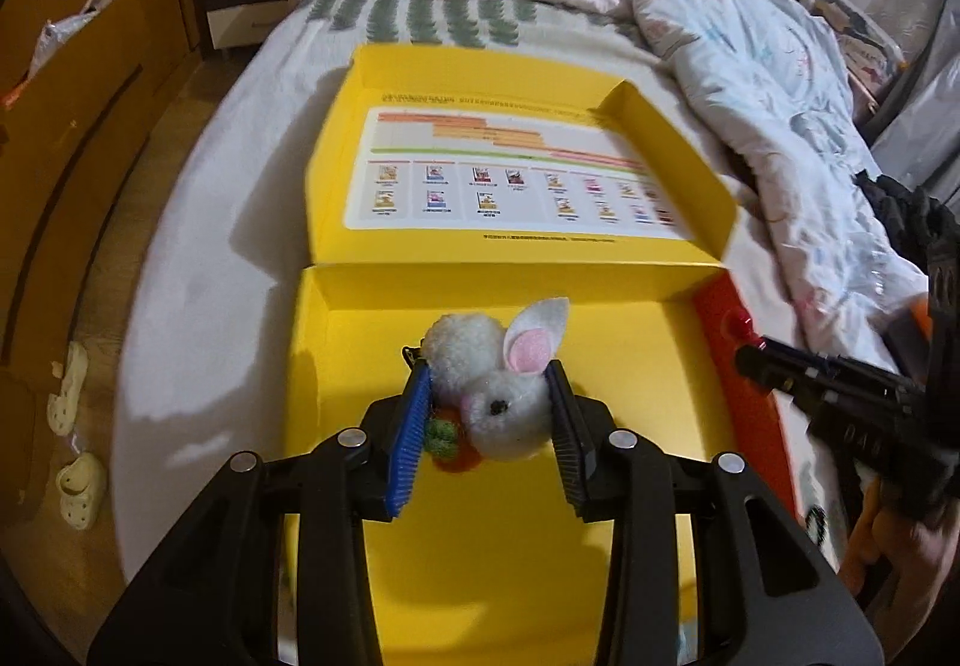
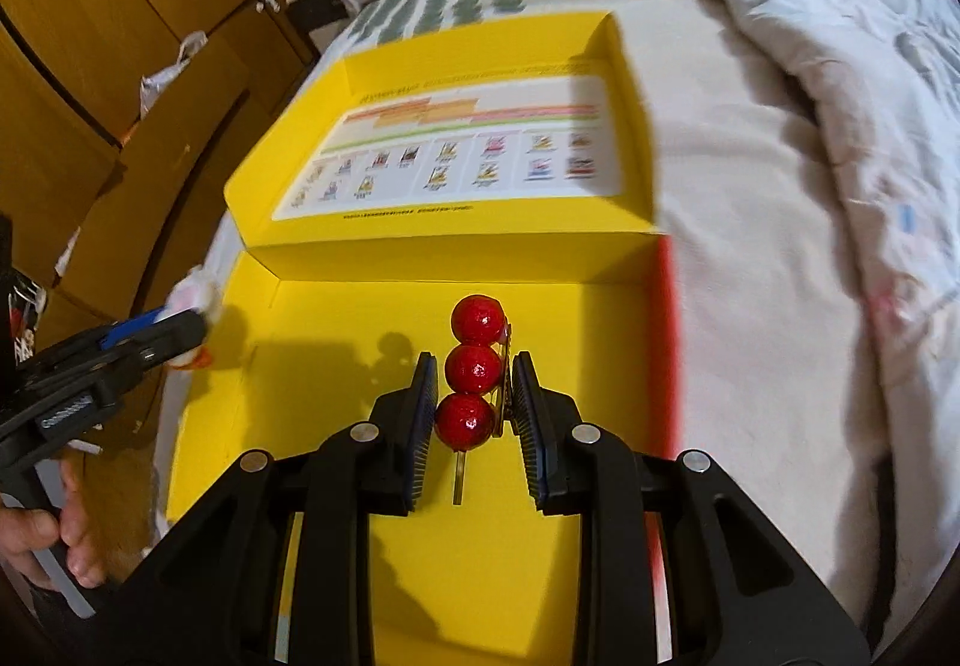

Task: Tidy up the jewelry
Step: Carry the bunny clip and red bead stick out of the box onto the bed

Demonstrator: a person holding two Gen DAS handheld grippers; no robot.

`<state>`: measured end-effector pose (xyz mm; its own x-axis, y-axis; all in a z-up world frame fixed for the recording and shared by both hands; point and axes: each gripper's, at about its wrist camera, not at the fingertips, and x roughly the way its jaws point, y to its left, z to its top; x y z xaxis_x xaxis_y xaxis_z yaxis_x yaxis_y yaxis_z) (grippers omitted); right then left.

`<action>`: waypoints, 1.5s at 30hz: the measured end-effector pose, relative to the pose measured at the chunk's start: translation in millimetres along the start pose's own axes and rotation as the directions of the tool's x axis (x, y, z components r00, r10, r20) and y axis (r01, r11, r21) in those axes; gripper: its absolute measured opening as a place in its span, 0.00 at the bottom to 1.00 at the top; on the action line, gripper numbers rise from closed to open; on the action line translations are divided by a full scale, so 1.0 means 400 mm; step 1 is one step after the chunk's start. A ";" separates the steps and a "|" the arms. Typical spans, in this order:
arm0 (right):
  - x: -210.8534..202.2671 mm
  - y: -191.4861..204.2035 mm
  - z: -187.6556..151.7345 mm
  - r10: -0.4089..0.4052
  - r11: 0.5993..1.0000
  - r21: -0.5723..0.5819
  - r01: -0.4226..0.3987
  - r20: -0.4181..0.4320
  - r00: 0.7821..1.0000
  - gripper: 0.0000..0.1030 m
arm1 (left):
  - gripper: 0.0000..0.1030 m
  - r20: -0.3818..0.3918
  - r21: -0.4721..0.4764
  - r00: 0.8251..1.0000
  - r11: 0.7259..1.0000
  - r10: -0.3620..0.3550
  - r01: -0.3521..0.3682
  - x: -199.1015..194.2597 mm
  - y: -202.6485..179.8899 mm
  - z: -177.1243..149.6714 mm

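White pompom rabbit clip (image 1: 492, 396) is sitting clenched in the left claw (image 1: 491, 414), red bead hairpin (image 2: 471, 384) in the right claw (image 2: 471, 408), both hovering over the open yellow box (image 1: 336, 366) on the bed (image 1: 198, 198); next, probably lowering and releasing inside

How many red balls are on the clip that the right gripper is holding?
3. The red balls sit in one row on the hair clip: the far one past the fingertips, the middle one between the fingers, the near one lowest. None seems hidden.
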<state>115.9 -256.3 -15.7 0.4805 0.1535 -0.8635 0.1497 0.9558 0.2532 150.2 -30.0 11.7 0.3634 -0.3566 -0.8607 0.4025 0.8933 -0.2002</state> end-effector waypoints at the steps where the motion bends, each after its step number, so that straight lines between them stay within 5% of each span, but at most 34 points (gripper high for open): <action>1: -0.031 -0.009 -0.007 -0.002 1.000 0.007 0.002 0.013 1.000 0.26 | 0.37 0.001 -0.004 1.000 1.000 -0.004 0.004 -0.019 0.003 -0.008; 7: -0.189 -0.072 -0.055 -0.023 0.999 0.043 0.020 0.064 0.998 0.26 | 0.37 0.034 0.019 0.998 0.998 0.061 -0.062 -0.179 0.038 -0.131; 17: -0.321 -0.215 -0.217 -0.105 0.988 0.118 0.099 0.045 0.993 0.26 | 0.37 0.001 -0.092 0.995 0.991 0.098 -0.097 -0.227 0.177 -0.302; 25: -0.251 -0.322 -0.303 -0.152 0.972 0.172 0.159 -0.055 0.987 0.26 | 0.37 -0.115 -0.152 0.985 0.978 0.126 -0.142 -0.109 0.270 -0.340; 33: -0.174 -0.380 -0.299 -0.174 0.963 0.189 0.194 -0.115 0.978 0.26 | 0.37 -0.195 -0.154 0.970 0.972 0.144 -0.175 -0.006 0.291 -0.354; 45: -0.059 -0.382 -0.293 -0.201 0.962 0.147 0.232 -0.198 0.959 0.26 | 0.40 -0.206 -0.132 0.963 0.971 0.171 -0.201 0.034 0.279 -0.350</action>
<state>-19.7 -376.5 -85.0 0.2594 0.0050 -0.9657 0.3825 0.9177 0.1075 82.2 103.2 -87.8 0.2461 -0.1342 -0.9599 0.2065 0.9749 -0.0833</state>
